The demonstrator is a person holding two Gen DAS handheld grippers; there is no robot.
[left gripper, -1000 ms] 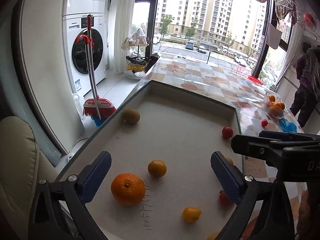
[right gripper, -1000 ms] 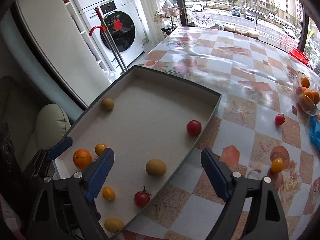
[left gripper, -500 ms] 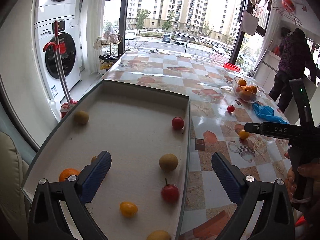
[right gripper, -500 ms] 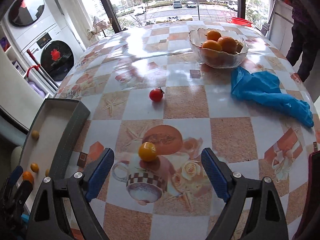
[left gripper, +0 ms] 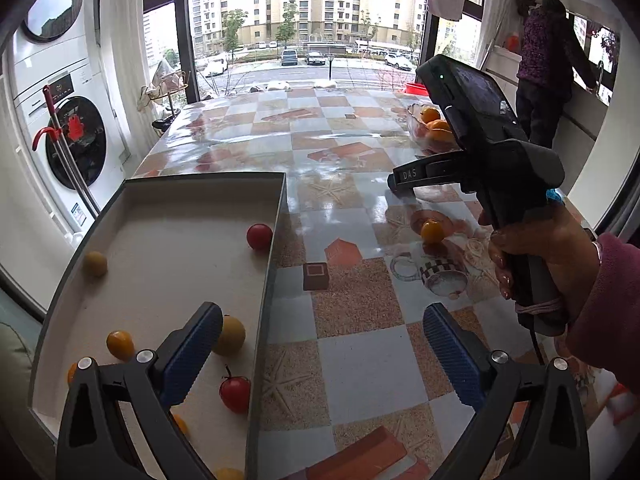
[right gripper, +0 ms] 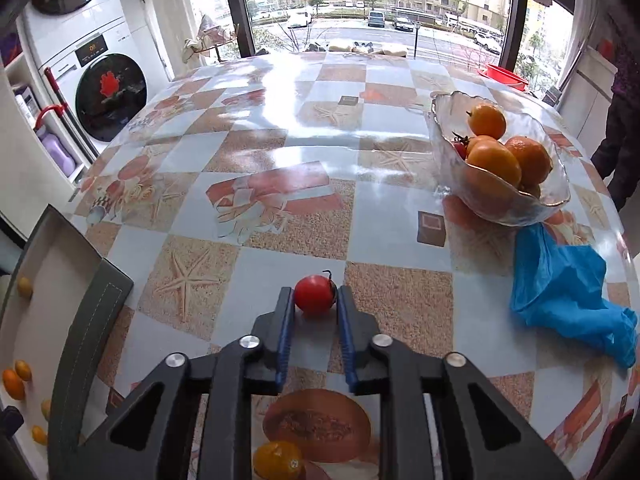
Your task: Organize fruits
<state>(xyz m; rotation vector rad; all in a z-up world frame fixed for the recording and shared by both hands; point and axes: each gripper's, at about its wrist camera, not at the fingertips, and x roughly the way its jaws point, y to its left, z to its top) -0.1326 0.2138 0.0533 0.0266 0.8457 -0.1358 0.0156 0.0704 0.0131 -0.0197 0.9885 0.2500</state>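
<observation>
A red cherry tomato [right gripper: 316,298] lies on the checked tablecloth. My right gripper [right gripper: 315,293] is closing on it, a blue pad touching each side. Under that gripper lies a yellow fruit [right gripper: 278,460], also seen in the left wrist view [left gripper: 432,231]. My left gripper [left gripper: 320,360] is open and holds nothing, hovering over the right rim of the grey tray [left gripper: 276,240]. The tray holds several small fruits, among them two red tomatoes [left gripper: 259,236] [left gripper: 235,394] and a yellow one [left gripper: 95,263]. A glass bowl [right gripper: 440,120] with oranges [right gripper: 508,156] stands at the right.
A crumpled blue glove [right gripper: 560,280] lies in front of the bowl. A hand [left gripper: 532,248] in a maroon sleeve holds the right gripper's handle. A person stands at the counter at far right [left gripper: 544,60]. A washing machine [left gripper: 72,140] stands left of the table.
My right gripper travelled from above the tray across the table to the red tomato and went from wide open to shut on it. My left gripper swung right to the tray's right edge.
</observation>
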